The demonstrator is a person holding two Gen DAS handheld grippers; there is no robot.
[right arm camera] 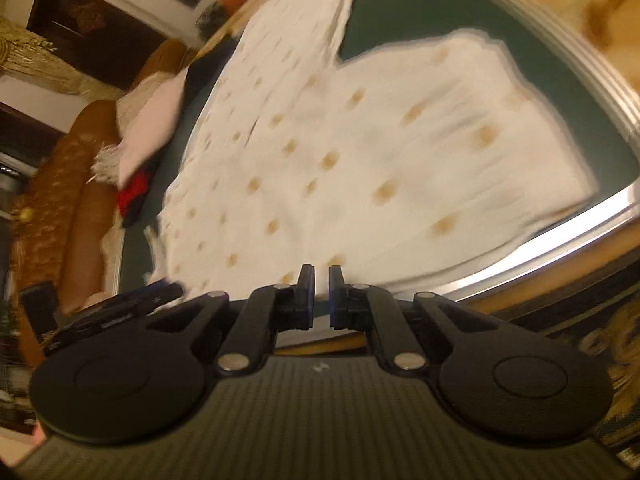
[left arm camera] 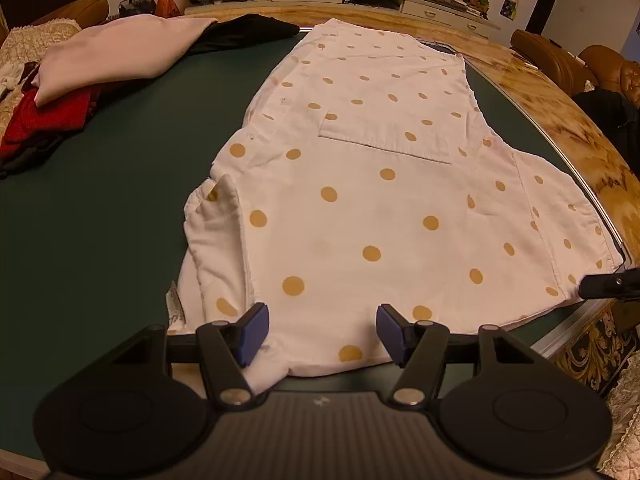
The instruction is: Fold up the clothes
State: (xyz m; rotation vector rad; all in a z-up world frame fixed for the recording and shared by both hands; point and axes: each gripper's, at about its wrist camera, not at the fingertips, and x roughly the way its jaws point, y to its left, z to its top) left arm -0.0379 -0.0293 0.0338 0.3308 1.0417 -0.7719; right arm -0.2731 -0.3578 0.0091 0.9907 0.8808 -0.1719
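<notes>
White polka-dot shirt [left arm camera: 360, 184] spread flat on green bench [left arm camera: 100, 220], chest pocket up, collar end nearest me. My left tongs [left arm camera: 322, 332] wide apart over collar edge, pads clear of cloth, nothing gripped. My right tongs [right arm camera: 321, 296] nearly closed, narrow gap, empty, at shirt's near hem (view blurred). Pink garment [left arm camera: 120, 52] and red one [left arm camera: 44, 116] piled at bench's far left.

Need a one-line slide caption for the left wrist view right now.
Open left hand-held gripper poised over the near hem of a white polka-dot shirt spread flat on the green table.
</notes>
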